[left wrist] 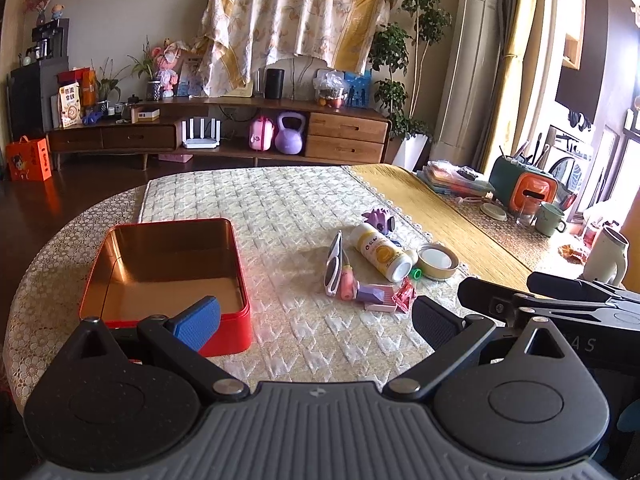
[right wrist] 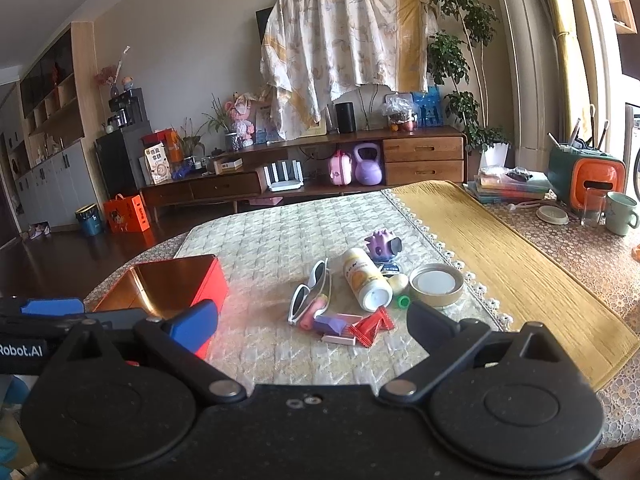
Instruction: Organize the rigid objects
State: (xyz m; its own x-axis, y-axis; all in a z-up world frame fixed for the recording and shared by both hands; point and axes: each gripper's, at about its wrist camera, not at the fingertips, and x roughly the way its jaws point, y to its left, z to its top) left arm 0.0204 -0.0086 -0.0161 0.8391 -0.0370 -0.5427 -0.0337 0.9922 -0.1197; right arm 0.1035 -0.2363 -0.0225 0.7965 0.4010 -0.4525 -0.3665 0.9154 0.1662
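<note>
An empty red tin [left wrist: 168,276] with a gold inside sits on the pale quilted cloth, left of a heap of small things. The heap holds white sunglasses [left wrist: 334,266], a white and yellow bottle [left wrist: 380,252] on its side, a purple spiky toy [left wrist: 380,220], a tape roll [left wrist: 438,260], a pink tube, a purple piece and red pieces [left wrist: 404,296]. My left gripper [left wrist: 316,320] hovers open near the tin's front corner. My right gripper [right wrist: 312,324] is open, just short of the heap [right wrist: 344,300], with the tin [right wrist: 172,284] to its left. Nothing is held.
A yellow runner [right wrist: 500,264] crosses the table right of the heap. Beyond it stand a green and orange box [right wrist: 584,176], a glass, a green mug [right wrist: 620,212] and stacked books. A white jug [left wrist: 606,256] sits at the right edge. A wooden sideboard lines the far wall.
</note>
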